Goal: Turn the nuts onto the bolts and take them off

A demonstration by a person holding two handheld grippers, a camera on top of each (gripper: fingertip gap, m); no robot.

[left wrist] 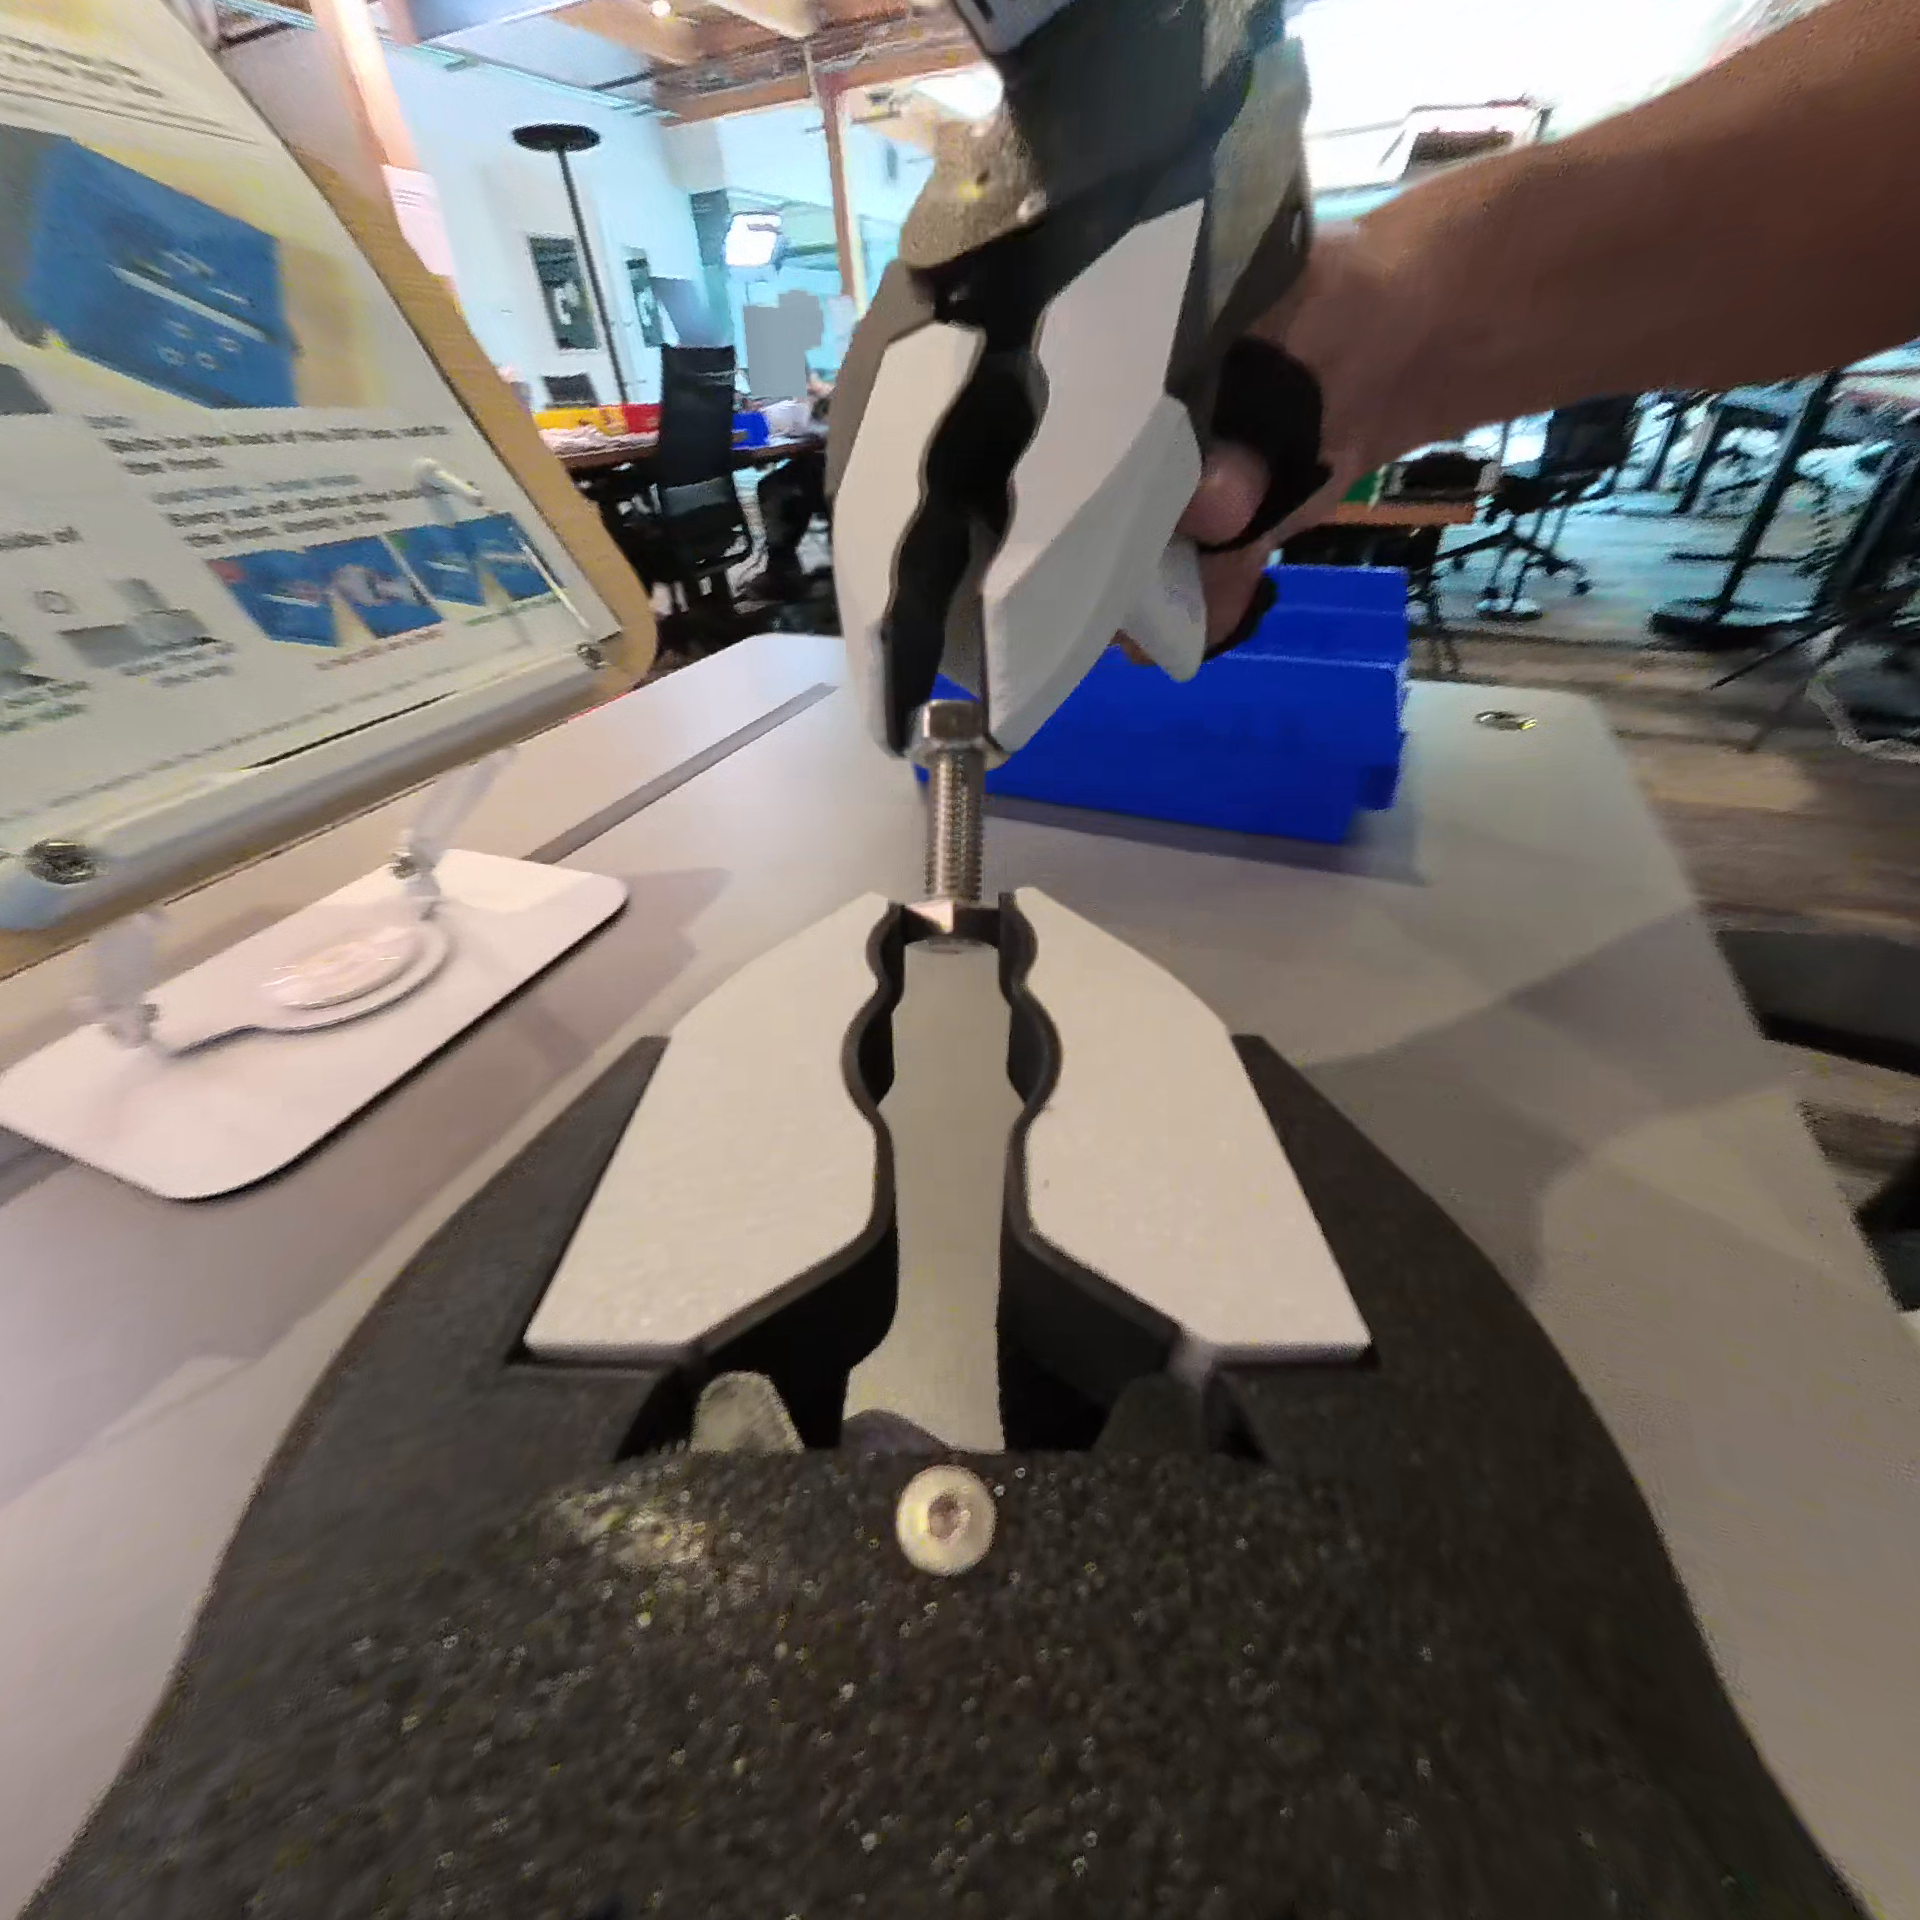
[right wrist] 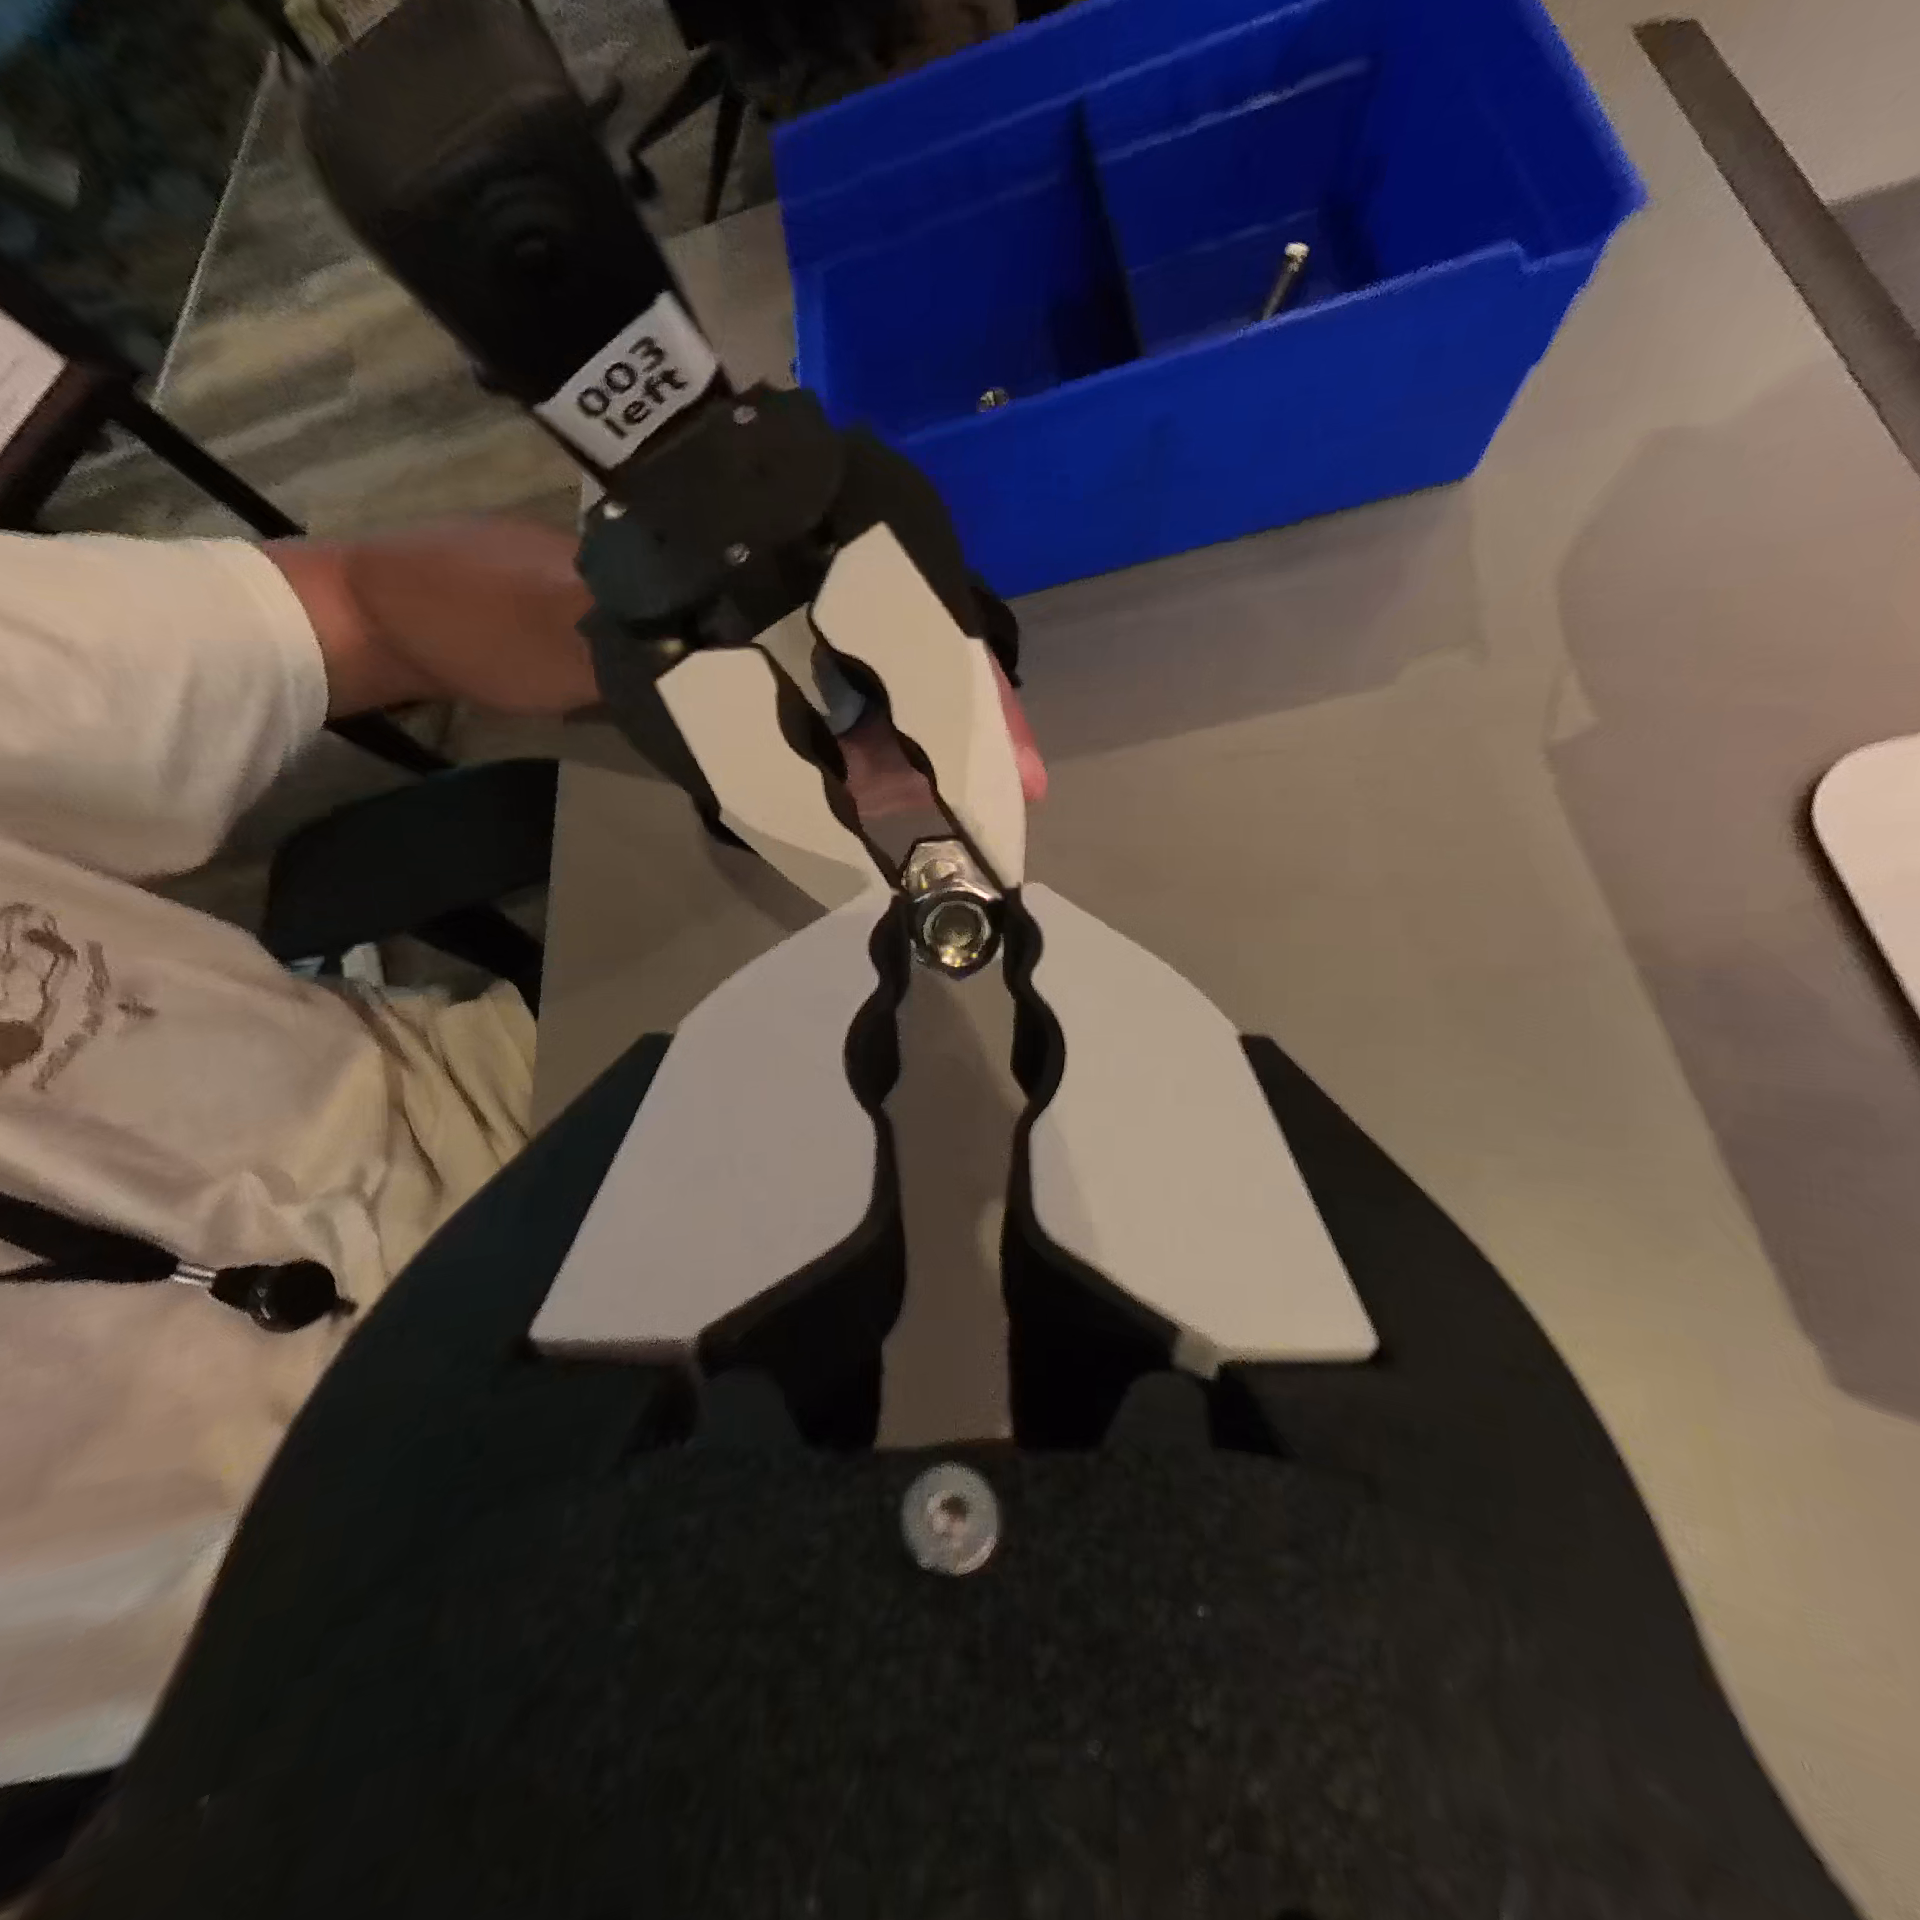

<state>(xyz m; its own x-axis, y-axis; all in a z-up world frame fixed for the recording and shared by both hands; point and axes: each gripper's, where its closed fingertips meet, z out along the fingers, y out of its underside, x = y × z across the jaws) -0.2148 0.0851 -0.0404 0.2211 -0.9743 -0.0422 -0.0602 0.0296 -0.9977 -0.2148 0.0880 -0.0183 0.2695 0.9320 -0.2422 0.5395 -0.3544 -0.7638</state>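
In the left wrist view my left gripper (left wrist: 951, 920) is shut on a steel nut (left wrist: 948, 921) at its fingertips. A threaded steel bolt (left wrist: 953, 821) stands upright with its lower end in the nut. My right gripper (left wrist: 945, 727) comes down from above, shut on the bolt's flanged head. In the right wrist view my right gripper (right wrist: 951, 927) is shut on the bolt head (right wrist: 950, 932), seen end-on. The left gripper (right wrist: 940, 860) reaches in from the upper left and holds the nut (right wrist: 933, 864) just beyond the head. Both are held above the table.
A blue divided bin (right wrist: 1195, 447) sits on the grey table (right wrist: 1351, 831) behind the grippers, with a few bolts (right wrist: 1283, 275) inside; it also shows in the left wrist view (left wrist: 1195, 748). A tilted instruction sign (left wrist: 260, 416) on a white base plate (left wrist: 312, 1018) stands to the left. The person's torso (right wrist: 208, 1195) is close by. My two grippers' fingertips are within a few centimetres of each other.
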